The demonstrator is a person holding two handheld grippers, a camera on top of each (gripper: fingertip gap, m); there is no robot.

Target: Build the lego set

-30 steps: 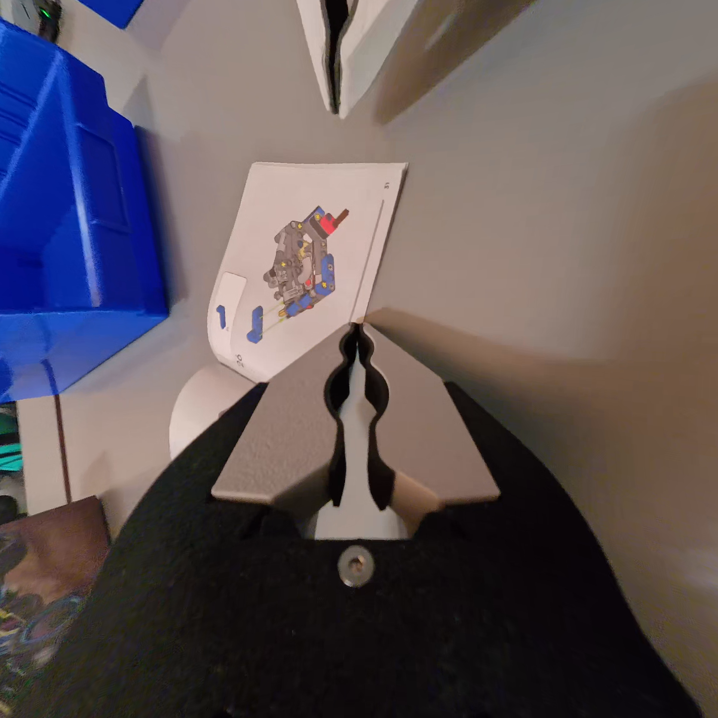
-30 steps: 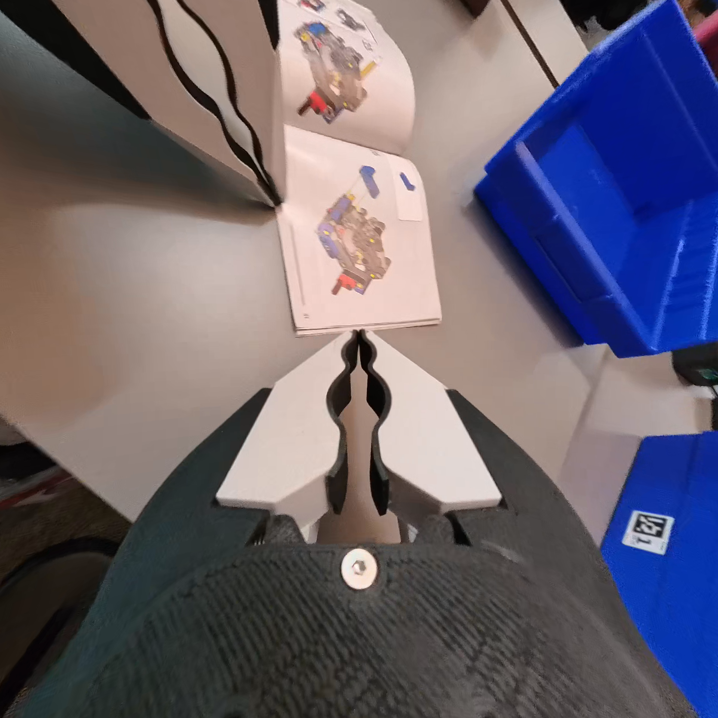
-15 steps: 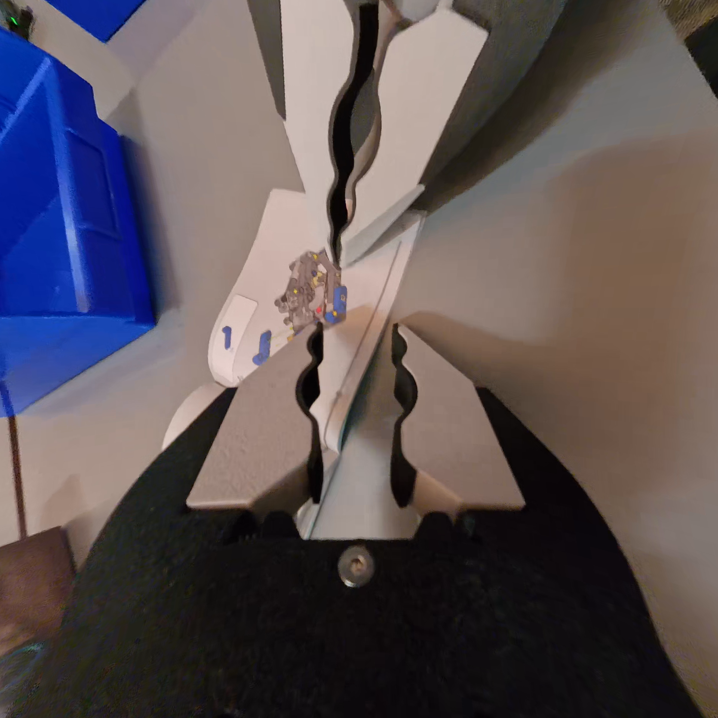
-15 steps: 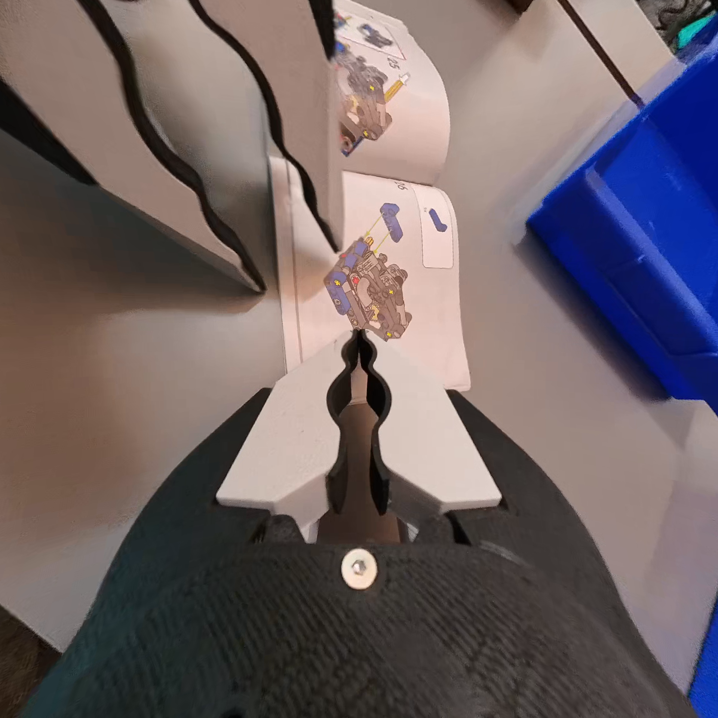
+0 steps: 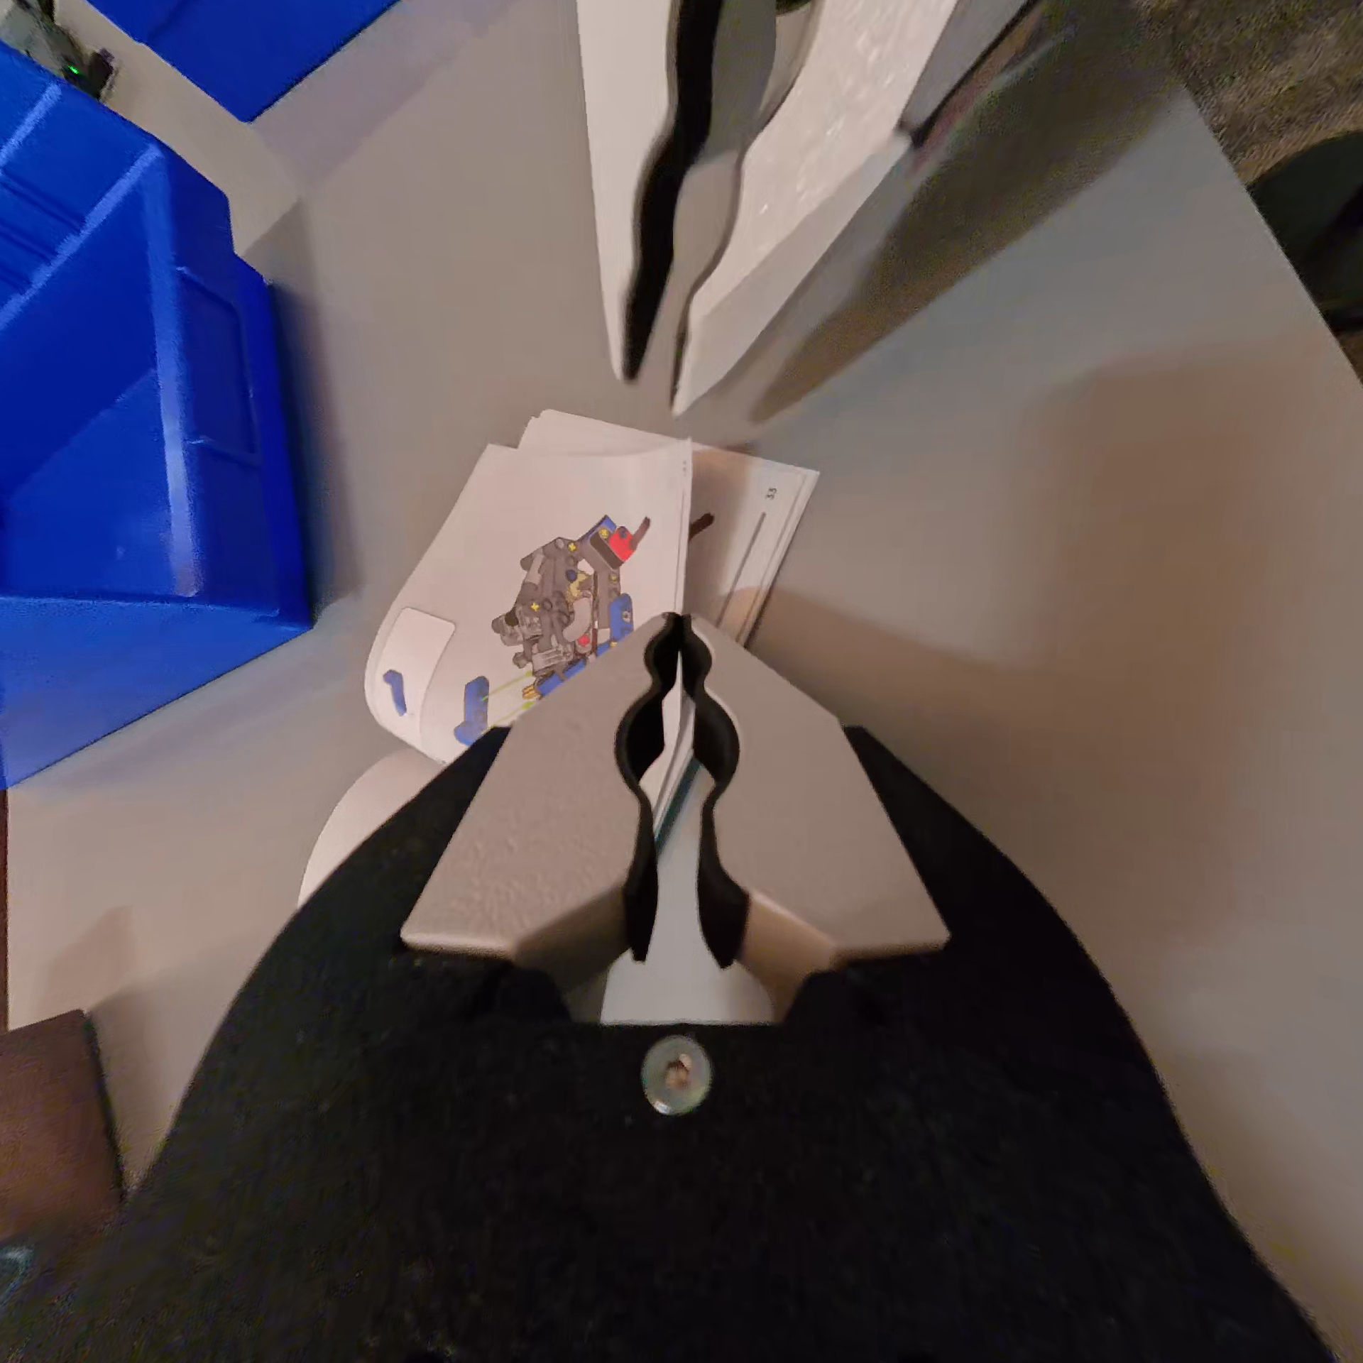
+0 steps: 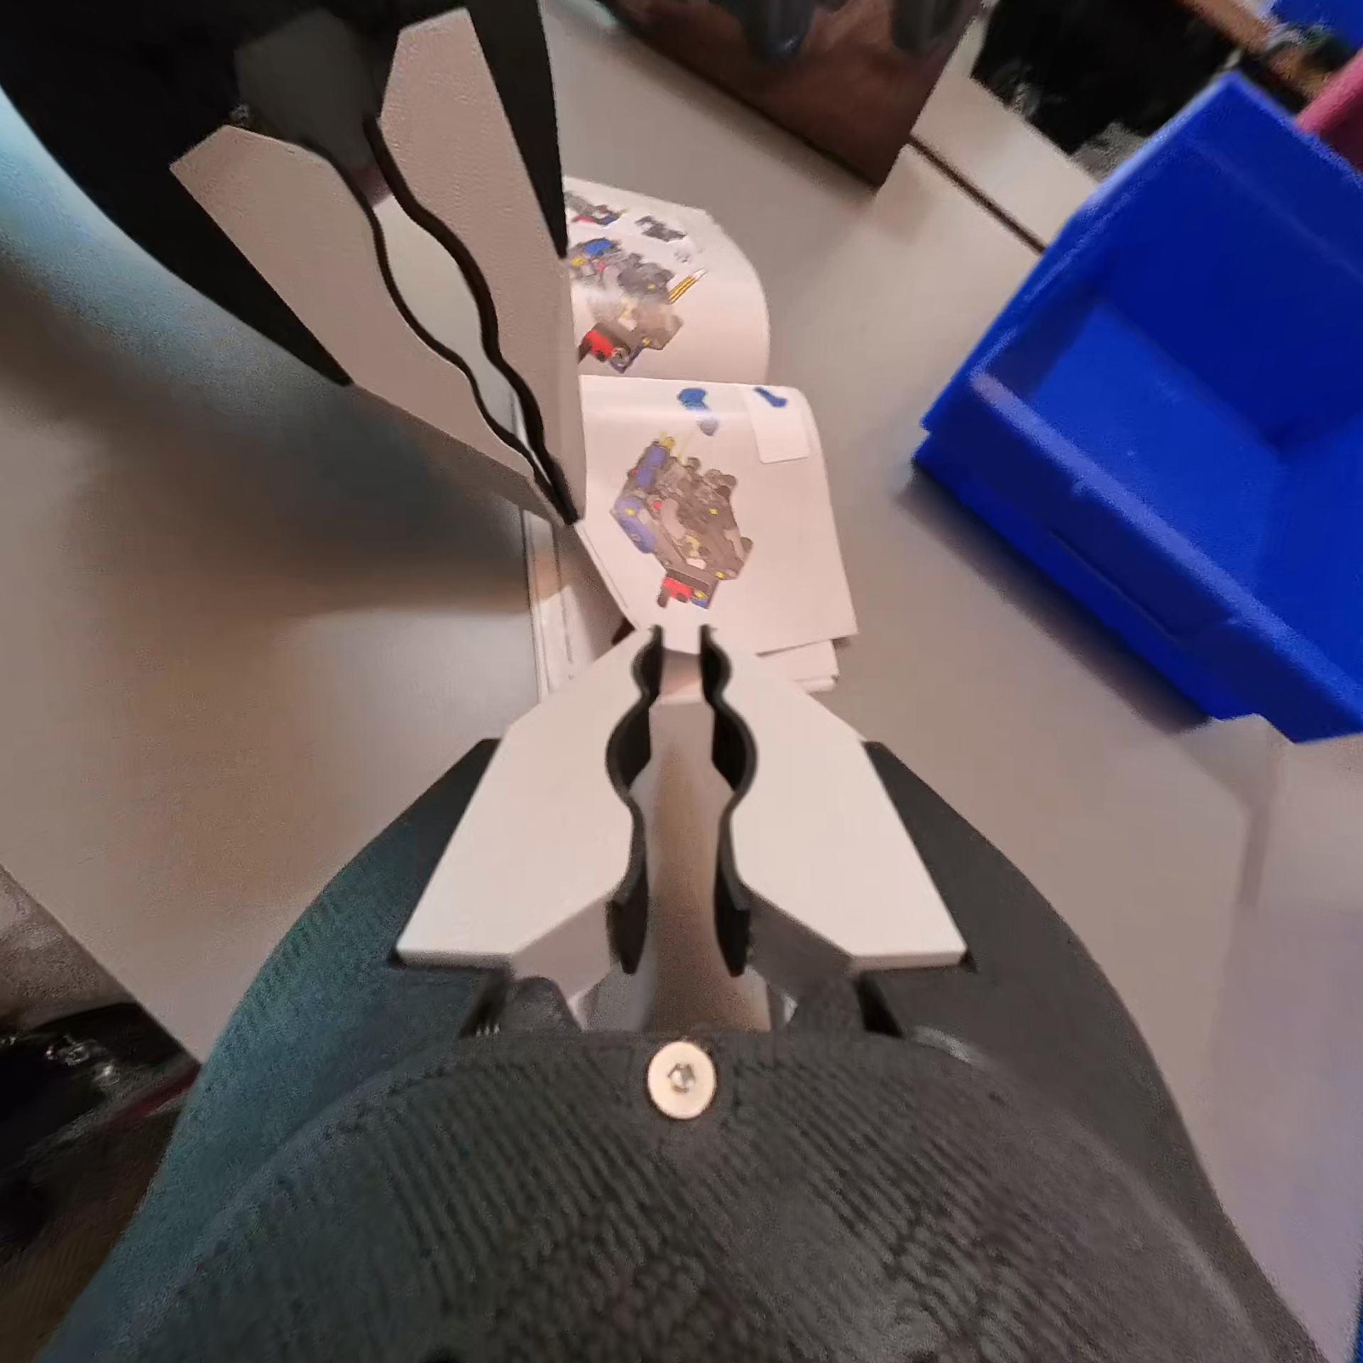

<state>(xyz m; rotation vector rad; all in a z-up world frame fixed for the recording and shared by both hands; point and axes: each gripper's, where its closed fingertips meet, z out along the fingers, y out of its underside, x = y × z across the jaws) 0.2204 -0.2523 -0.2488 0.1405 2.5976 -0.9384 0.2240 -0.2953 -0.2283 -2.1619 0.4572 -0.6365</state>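
— Two grippers were seen; what was pinched by the left gripper (image 5: pixel 677 619)?
— One lifted page (image 5: pixel 583 531) of the instruction booklet (image 6: pixel 737 516) on the grey table (image 5: pixel 1032 590), beside the blue bin (image 5: pixel 133 442). The right gripper (image 6: pixel 679 633) was held slightly parted, nothing clamped, at the booklet's near edge.

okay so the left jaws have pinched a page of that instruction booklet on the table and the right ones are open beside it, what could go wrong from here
1. The left gripper holds only a single page by its edge, already curled up off the booklet; a hard pull could crease or tear it.
2. The open right gripper sits low over the booklet's near corner and may snag or crumple the pages beneath.
3. The blue bin stands close beside the booklet; a wide page swing might brush it.
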